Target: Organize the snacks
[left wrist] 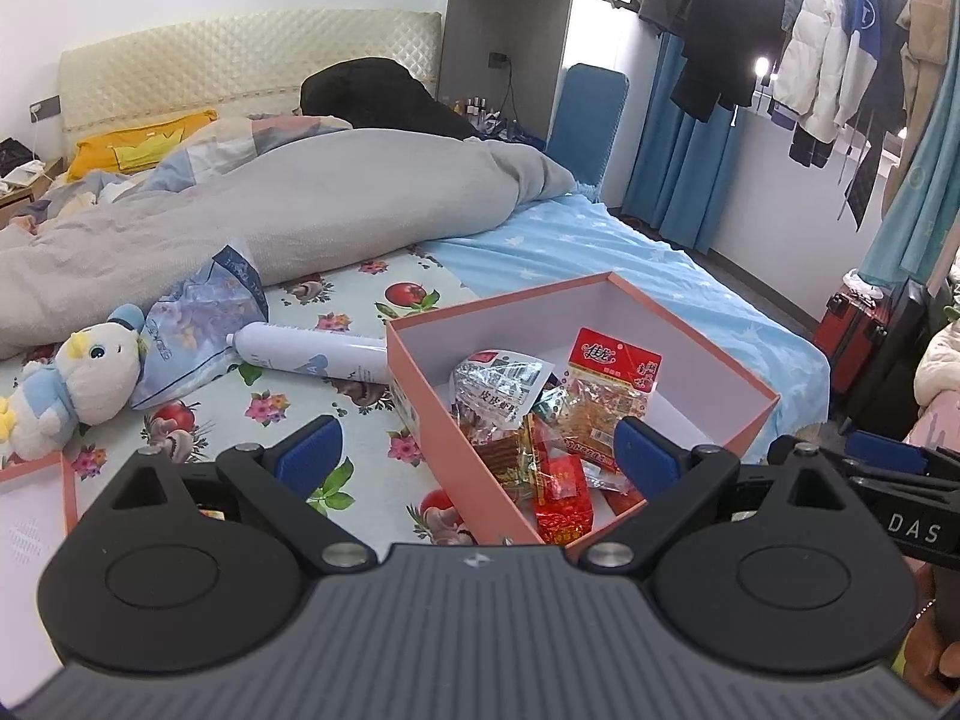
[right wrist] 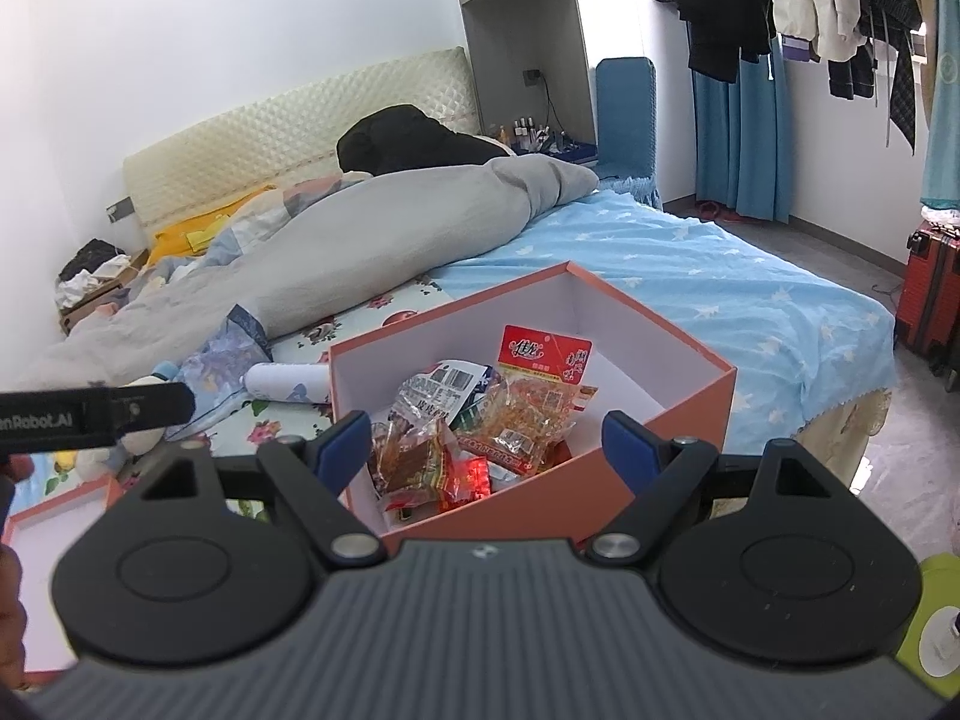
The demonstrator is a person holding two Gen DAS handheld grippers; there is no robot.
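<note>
Left to right, left wrist view. A pink-rimmed flat cardboard lid is seen at the left edge, on the floral bedsheet. A white-and-blue plush duck is laid beside a crumpled blue printed plastic bag. A white cylindrical bottle is laid on its side, its end touching the box wall.

The left gripper is held with its blue-padded fingers wide apart, nothing between them; one finger is over the sheet, the other over the box.

The open pink cardboard box with white interior is set on the bed. The snack packets are piled inside it, toward the near corner: a silver-and-white printed pouch, a clear pack with a red header card, small red-and-gold packs.

Right wrist view: the right gripper is also held spread apart and empty, above the near edge of the same box. A red hard-shell suitcase is stood on the floor at far right.
</note>
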